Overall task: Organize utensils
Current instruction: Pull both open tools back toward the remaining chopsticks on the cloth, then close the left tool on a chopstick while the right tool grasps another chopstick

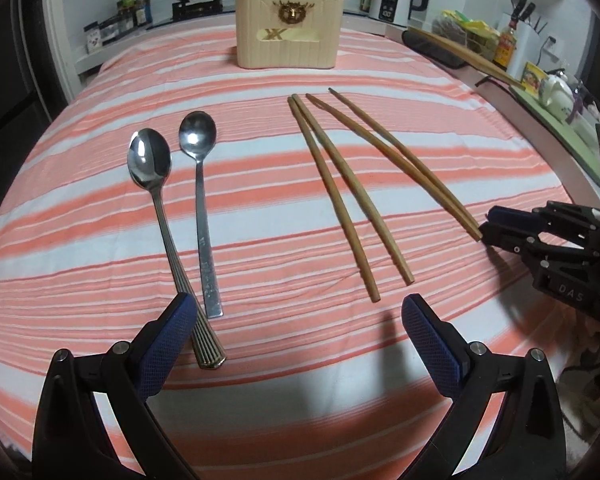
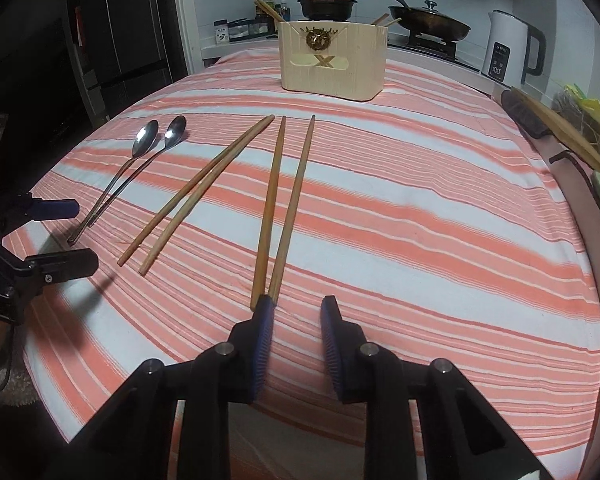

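Observation:
Two metal spoons [image 1: 168,208] lie side by side on the striped cloth, also in the right wrist view [image 2: 140,160]. Two pairs of wooden chopsticks lie beside them: a left pair [image 1: 340,200] [image 2: 196,192] and a right pair [image 1: 404,160] [image 2: 284,200]. A cream utensil box [image 1: 286,32] [image 2: 334,60] stands at the far side with chopsticks in it. My left gripper [image 1: 296,320] is open wide, its left finger over the ribbed spoon handle's end. My right gripper [image 2: 296,312] [image 1: 496,228] is open and empty at the near ends of the right pair.
A white kettle [image 2: 508,56], pans and a pot on a stove, and spice jars [image 1: 120,20] line the counter behind the table. A teapot [image 1: 556,96] and packets sit at the right edge. The striped cloth [image 2: 420,200] covers the table.

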